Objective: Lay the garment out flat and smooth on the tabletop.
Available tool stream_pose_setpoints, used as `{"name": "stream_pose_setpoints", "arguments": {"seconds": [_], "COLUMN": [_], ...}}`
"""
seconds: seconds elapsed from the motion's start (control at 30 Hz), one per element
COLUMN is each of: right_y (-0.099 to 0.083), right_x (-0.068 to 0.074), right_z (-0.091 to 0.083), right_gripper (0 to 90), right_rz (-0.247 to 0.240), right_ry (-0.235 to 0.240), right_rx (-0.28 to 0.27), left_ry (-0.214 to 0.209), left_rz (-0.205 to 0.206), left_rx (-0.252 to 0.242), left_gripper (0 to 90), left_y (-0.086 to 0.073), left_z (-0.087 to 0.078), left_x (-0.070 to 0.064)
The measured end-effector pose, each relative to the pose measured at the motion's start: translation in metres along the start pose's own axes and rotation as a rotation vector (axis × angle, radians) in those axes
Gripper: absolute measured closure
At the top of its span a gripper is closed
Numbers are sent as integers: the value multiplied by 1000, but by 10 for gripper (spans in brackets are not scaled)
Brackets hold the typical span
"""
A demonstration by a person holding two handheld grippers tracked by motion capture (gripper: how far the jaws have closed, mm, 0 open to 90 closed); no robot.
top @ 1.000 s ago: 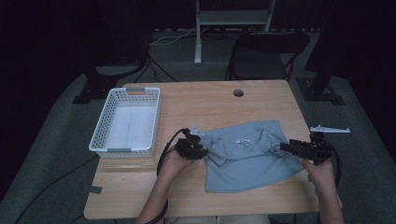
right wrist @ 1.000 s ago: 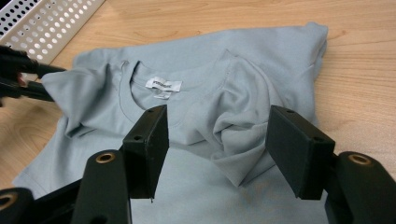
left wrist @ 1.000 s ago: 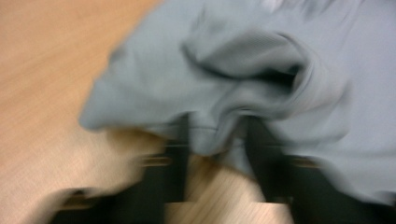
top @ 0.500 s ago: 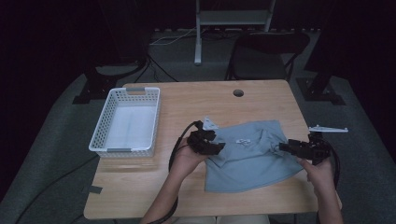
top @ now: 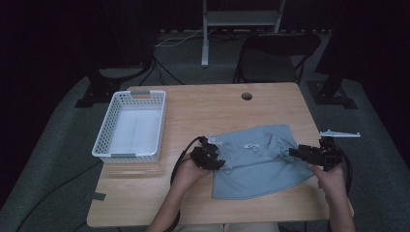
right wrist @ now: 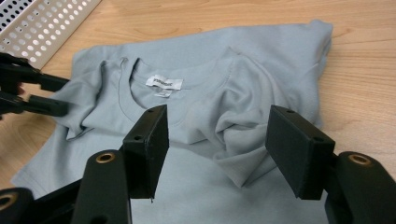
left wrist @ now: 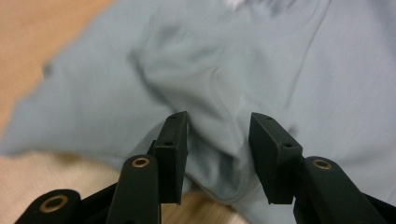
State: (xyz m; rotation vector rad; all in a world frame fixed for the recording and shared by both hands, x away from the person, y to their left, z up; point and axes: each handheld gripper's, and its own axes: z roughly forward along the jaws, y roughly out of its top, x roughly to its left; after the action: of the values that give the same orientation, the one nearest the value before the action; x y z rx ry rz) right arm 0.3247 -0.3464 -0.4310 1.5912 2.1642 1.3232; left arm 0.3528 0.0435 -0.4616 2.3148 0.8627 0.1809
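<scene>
**Both hand-held grippers open at the shirt's two sides**

Left hand-held gripper (top: 218, 162) sits at the near left edge of the grey-blue T-shirt (top: 261, 159), and I see its jaws parted to a moderate gap with a raised fold of cloth lying between them, not pinched. From my seat the left gripper view shows that fold (left wrist: 219, 140) rising up between the black jaws, the hem just below them and bare wood beyond it.

My right hand-held gripper (top: 294, 153) stands at the shirt's opposite side, jaws spread wide. In the right gripper view a bunched sleeve (right wrist: 233, 135) lies between the jaws, apart from both. Ahead of that gripper I see the collar with its white label (right wrist: 163, 82), and farther off the left one reaching in from the side.

Around both tools the shirt lies rumpled on the wooden counter (top: 203, 106), collar facing up. Beyond the left gripper, well apart, stands a white perforated basket (top: 104, 140). Just past the right gripper, a pale flat bracket (top: 340, 133) juts off the counter's edge.
</scene>
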Motion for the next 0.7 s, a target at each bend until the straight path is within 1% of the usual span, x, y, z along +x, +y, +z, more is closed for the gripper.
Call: {"name": "stream_pose_setpoints", "arguments": {"seconds": [0.03, 0.07, 0.1, 0.17, 0.27, 0.3, 0.33, 0.4, 0.47, 0.57, 0.6, 0.63, 0.67, 0.7], "right_y": [0, 0, 0, -1, 0, 1, 2, 6, 12, 25, 29, 33, 36, 38], "right_x": [0, 1, 1, 1, 4, 5, 7, 9, 11, 10, 9, 7, 4, 1], "right_z": [0, 1, 1, 1, 3, 3, 4, 7, 11, 22, 27, 32, 37, 42], "right_gripper": [387, 387, 387, 387, 387, 387, 387, 387, 387, 367, 353, 347, 323, 312], "right_rz": [-3, -4, -6, -4, -17, -23, -33, -47, -65, -101, -110, -124, -135, -143], "right_ry": [0, -1, 0, 0, 7, 10, 13, 18, 20, 12, 10, 10, 11, 19], "right_rx": [2, 3, 5, 9, 19, 23, 26, 31, 38, 66, 79, 90, 98, 105], "left_ry": [-15, -23, -21, -9, -12, -17, -15, 4, 24, 49, 50, 68, 97, 94], "left_rz": [-11, -12, -14, -10, -11, -14, -24, -64, -77, -87, -95, -104, -108, -125], "left_rx": [-10, -14, -13, -2, 12, 8, -3, -41, -64, -80, -83, -87, -93, -106], "left_gripper": [603, 608, 626, 633, 632, 625, 600, 517, 477, 435, 419, 419, 414, 391], "left_y": [-4, -6, -8, -10, -12, -12, -12, -8, -3, 8, 11, 15, 18, 21], "left_z": [1, 0, -2, -5, -10, -12, -16, -22, -27, -30, -30, -29, -28, -28], "left_x": [2, 4, 6, 8, 12, 14, 16, 21, 24, 27, 28, 29, 30, 32]}}
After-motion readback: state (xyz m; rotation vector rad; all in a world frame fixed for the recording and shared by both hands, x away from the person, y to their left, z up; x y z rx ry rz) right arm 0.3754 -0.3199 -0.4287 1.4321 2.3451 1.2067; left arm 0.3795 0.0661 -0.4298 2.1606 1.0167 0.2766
